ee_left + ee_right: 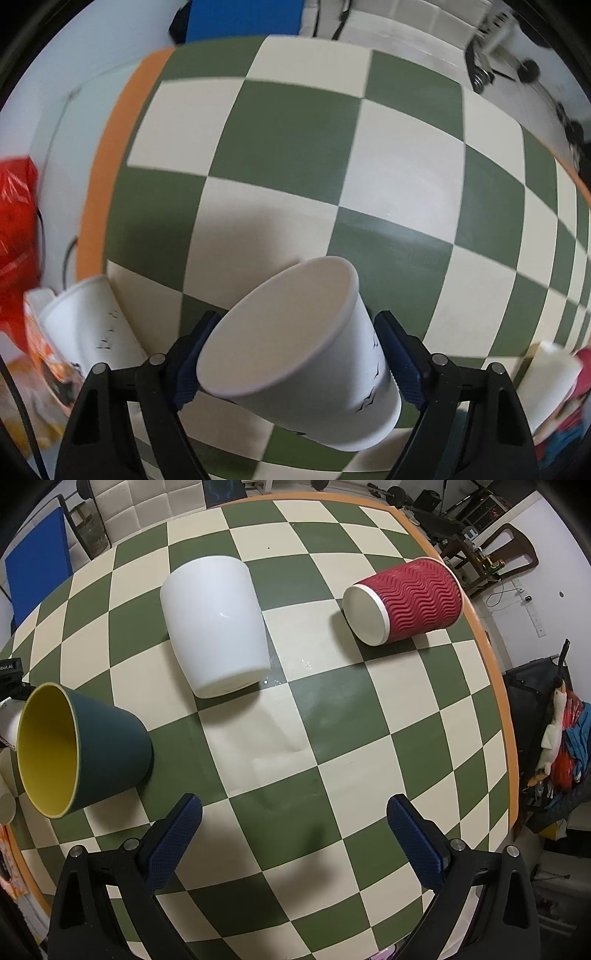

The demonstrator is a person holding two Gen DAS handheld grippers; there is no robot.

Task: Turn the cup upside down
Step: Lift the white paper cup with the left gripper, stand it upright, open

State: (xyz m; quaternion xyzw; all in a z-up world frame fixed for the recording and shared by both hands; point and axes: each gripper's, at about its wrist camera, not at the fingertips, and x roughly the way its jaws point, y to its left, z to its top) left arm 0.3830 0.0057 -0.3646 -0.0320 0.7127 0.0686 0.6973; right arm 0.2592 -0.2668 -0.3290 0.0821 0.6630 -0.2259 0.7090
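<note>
The left gripper [291,360] pinches a white paper cup [299,354] aloft over the checkered table [288,147], mouth tilted, so I would keep rolling until the rim faces down squarely, while the right gripper [293,834] hangs open, empty.

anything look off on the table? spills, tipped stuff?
Yes. In the right wrist view, three cups lie tipped on their sides: white cup, red ribbed cup, dark cup with yellow inside. Small clear droplets, possibly water, glint beside the white cup's rim.
</note>
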